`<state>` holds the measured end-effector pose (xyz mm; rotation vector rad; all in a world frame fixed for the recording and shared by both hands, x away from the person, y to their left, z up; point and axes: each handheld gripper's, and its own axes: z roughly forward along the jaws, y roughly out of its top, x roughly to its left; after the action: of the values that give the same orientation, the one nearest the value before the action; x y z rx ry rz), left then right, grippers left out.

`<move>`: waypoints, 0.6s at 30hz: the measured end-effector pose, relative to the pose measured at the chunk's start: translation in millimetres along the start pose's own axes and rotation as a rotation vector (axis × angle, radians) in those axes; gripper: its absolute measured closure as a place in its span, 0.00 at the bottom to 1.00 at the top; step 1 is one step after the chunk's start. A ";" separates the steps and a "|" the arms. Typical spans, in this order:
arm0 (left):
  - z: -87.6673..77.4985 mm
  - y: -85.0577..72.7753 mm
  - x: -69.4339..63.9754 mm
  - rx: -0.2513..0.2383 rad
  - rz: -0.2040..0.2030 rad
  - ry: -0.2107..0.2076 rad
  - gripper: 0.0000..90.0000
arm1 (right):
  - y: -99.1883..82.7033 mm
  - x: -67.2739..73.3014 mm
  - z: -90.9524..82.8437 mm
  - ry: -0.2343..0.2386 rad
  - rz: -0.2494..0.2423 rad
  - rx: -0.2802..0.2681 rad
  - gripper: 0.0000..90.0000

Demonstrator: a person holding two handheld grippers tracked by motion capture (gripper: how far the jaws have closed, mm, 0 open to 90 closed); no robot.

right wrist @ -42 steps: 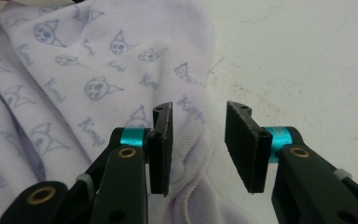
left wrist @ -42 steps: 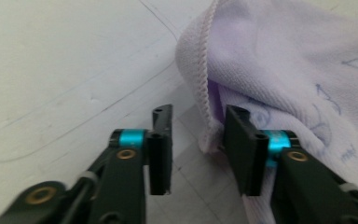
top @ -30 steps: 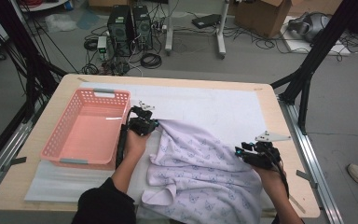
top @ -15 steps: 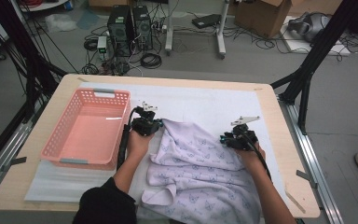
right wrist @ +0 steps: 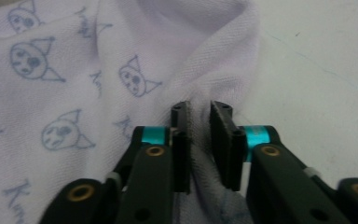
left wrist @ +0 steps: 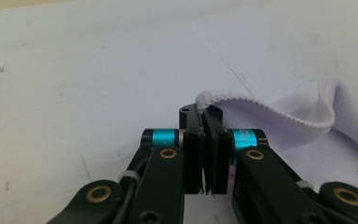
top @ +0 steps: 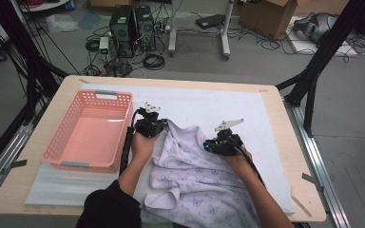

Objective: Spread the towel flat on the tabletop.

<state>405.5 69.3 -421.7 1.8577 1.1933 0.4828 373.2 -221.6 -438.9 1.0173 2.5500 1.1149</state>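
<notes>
From the high view, a pale lilac garment (top: pixel 195 175) printed with small cat faces lies rumpled on the white mat (top: pixel 218 107) that covers the wooden surface (top: pixel 294 156), its lower part spilling over the near edge toward the person. The left gripper (top: pixel 148 124) sits at the garment's upper left corner, and the right gripper (top: pixel 221 142) rests on the cloth's upper right edge, the two well apart. A pink basket (top: pixel 66 152) stands just beside the left gripper on the mat (nothing lies in it), close enough to hem that hand in on its outer side. Beyond the surface, computer towers (top: pixel 133 26), coiled cables (top: pixel 152 61) and a cardboard box (top: pixel 266 14) sit on the floor, and black frame legs (top: pixel 313 71) rise at the right.

In the left gripper view, the left gripper (left wrist: pixel 204 122) has its jaws pressed together on the ribbed hem (left wrist: pixel 261 109) of the garment, which loops away to the right over bare mat (left wrist: pixel 98 70).

In the right gripper view, the right gripper (right wrist: pixel 200 116) has a ridge of the printed cloth (right wrist: pixel 74 84) bunched between its jaws, which have just been closing and now pinch the fold; bare mat (right wrist: pixel 317 51) lies to the right.
</notes>
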 end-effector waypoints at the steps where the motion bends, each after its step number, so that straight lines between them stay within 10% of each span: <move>1: 0.0 0.1 -0.1 -0.002 -0.008 0.000 0.96 | 0.4 -0.6 -2.0 0.000 0.000 0.003 0.94; 6: 0.6 0.7 -0.8 -0.015 -0.020 0.001 0.96 | 1.6 -26.1 -39.6 -0.273 0.036 -0.069 0.94; 9: 4.0 -0.4 -5.4 -0.009 -0.010 0.006 0.63 | 1.9 -41.0 -57.9 -0.461 0.017 -0.050 0.94; 11: 4.0 -0.5 -9.9 -0.004 0.014 0.001 0.60 | -0.4 -46.9 -61.1 -0.552 0.004 -0.008 0.93; 18: 7.1 -2.9 -16.2 0.047 0.031 -0.091 0.58 | -17.0 -61.1 -77.5 -0.417 0.138 -0.121 0.79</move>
<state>401.2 52.5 -426.2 1.9204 1.1252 0.3856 378.5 -314.9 -402.7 1.2568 2.0889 0.9540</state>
